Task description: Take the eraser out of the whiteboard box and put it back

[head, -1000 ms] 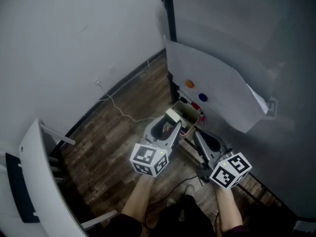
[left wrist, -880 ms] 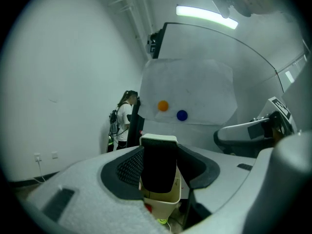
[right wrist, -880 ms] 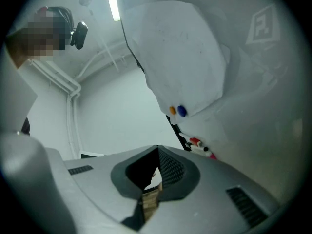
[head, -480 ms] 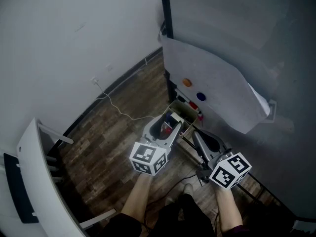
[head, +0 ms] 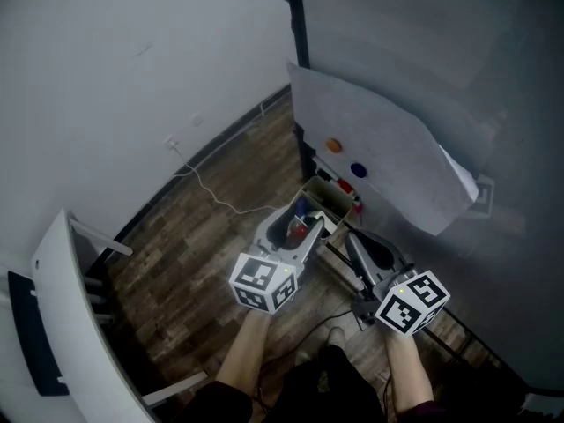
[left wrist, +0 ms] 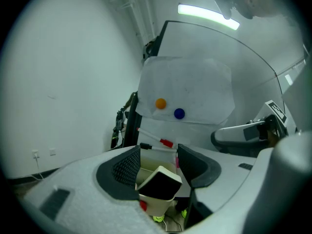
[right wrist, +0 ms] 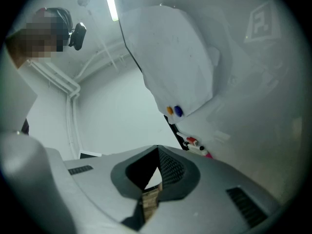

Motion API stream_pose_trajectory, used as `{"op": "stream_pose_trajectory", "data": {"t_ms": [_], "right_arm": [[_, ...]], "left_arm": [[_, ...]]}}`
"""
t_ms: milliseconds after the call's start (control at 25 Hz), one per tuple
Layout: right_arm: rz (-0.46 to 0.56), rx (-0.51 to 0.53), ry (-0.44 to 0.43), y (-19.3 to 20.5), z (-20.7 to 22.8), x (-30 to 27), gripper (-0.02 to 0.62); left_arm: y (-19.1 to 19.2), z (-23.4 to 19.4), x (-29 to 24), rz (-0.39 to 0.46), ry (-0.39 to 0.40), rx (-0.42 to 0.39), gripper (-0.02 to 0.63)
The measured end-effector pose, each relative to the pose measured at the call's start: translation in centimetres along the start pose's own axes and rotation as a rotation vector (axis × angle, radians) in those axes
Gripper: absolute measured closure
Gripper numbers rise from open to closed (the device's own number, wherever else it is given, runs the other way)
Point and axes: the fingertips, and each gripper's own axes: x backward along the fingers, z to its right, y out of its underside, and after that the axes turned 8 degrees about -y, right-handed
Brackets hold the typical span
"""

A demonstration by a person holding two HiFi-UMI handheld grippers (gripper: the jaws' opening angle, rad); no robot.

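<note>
**Eraser released into the box: left gripper clear to withdraw**

**Change of state.** A second ago the left gripper (head: 304,227) carried the eraser (left wrist: 160,184) at its jaw tips, above the box (left wrist: 155,204). Its jaws have just been opening. They now stand wide apart on either side of the eraser, with neither pad pressing on it. The eraser rests inside the box, tilted, dark face toward the camera, with its upper part showing above the near wall. The right gripper (right wrist: 157,155) is clenched with nothing between its jaws, and waits just to the right of the box.

**Meaning for the task.** The eraser appears to be back in the box, so the put-back step looks done. What seems left is to back the left gripper away.

**Edges and clearance.**
- The jaws flank the box walls closely. A sideways pull could catch the rim or tip the leaning eraser, so a straight pull back along the jaw line is safer.
- The markers (left wrist: 157,142) lie just behind the box, against the whiteboard (head: 423,60); there is no room forward.
- The right gripper lies near on the right side.
- Open floor (head: 220,236) lies behind and to the left, toward the wall (head: 115,77).
</note>
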Motion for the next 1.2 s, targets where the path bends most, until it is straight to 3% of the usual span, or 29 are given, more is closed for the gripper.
{"op": "stream_pose_trajectory", "data": {"t_ms": [360, 560, 760, 1000, 1200], "right_arm": [[0.028, 0.019, -0.026, -3.0, -2.7, 0.6, 0.592], [0.056, 0.065, -0.062, -5.7, -5.8, 1.0, 0.592], [0.088, 0.128, -0.108, -8.0, -9.0, 1.4, 0.592], [0.122, 0.206, -0.141, -10.0, -12.3, 2.1, 0.592], [0.137, 0.247, -0.153, -10.7, -14.1, 2.4, 0.592]], "left_arm": [[-5.2, 3.1, 3.3, 0.046, 0.046, -0.013, 0.399], [-9.1, 5.2, 6.2, 0.099, 0.051, -0.024, 0.454], [-12.8, 6.5, 9.3, 0.178, 0.041, -0.051, 0.554], [-15.7, 8.2, 12.2, 0.263, 0.053, -0.087, 0.6], [-16.9, 8.8, 13.8, 0.299, 0.062, -0.098, 0.601]]}}
